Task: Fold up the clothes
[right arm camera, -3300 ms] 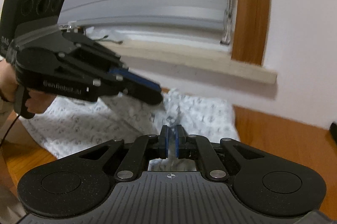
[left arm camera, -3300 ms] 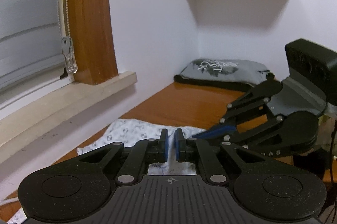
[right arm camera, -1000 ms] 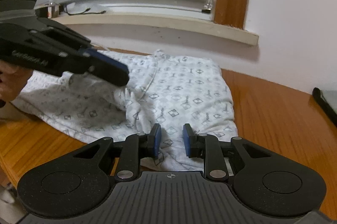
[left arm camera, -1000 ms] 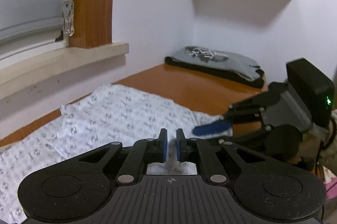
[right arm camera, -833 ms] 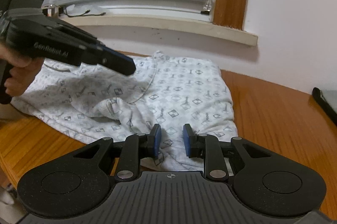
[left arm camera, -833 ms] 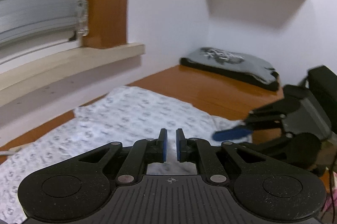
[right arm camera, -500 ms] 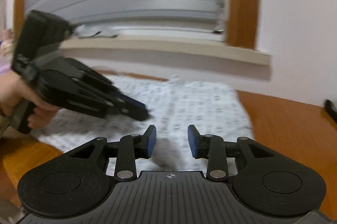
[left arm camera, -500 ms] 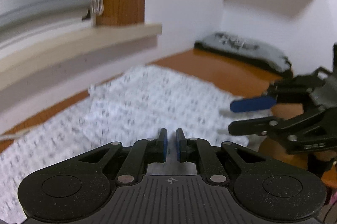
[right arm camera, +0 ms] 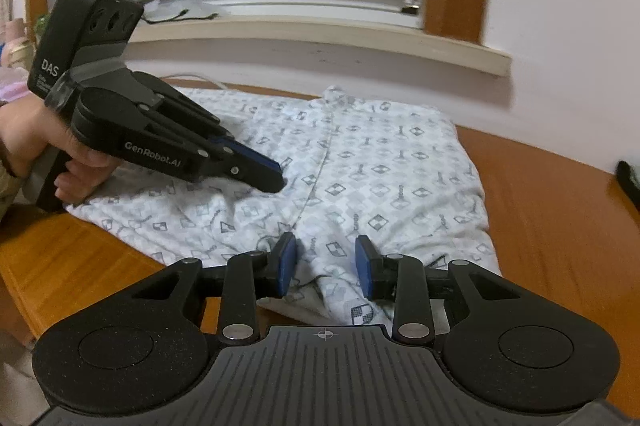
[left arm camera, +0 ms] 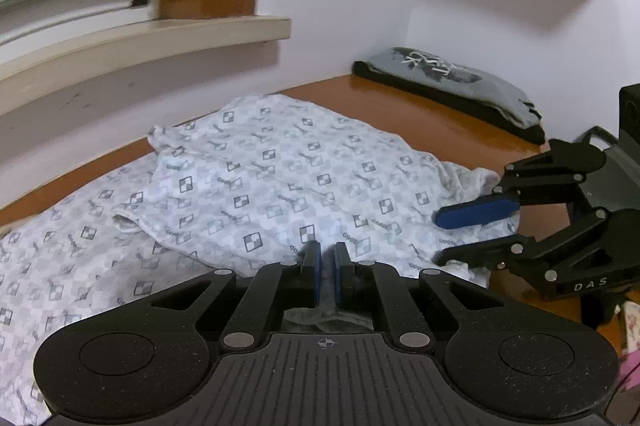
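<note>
Two grippers are seen: the left gripper [left arm camera: 326, 268] and the right gripper [right arm camera: 326, 266], each with two blue-padded fingers [right arm camera: 285, 262]. One patterned white garment [left arm camera: 280, 177] is spread on one wooden counter [right arm camera: 560, 226]. One folded grey garment [left arm camera: 448, 81] is counted, one window sill [right arm camera: 320, 37] and one hand [right arm camera: 48, 141].
</note>
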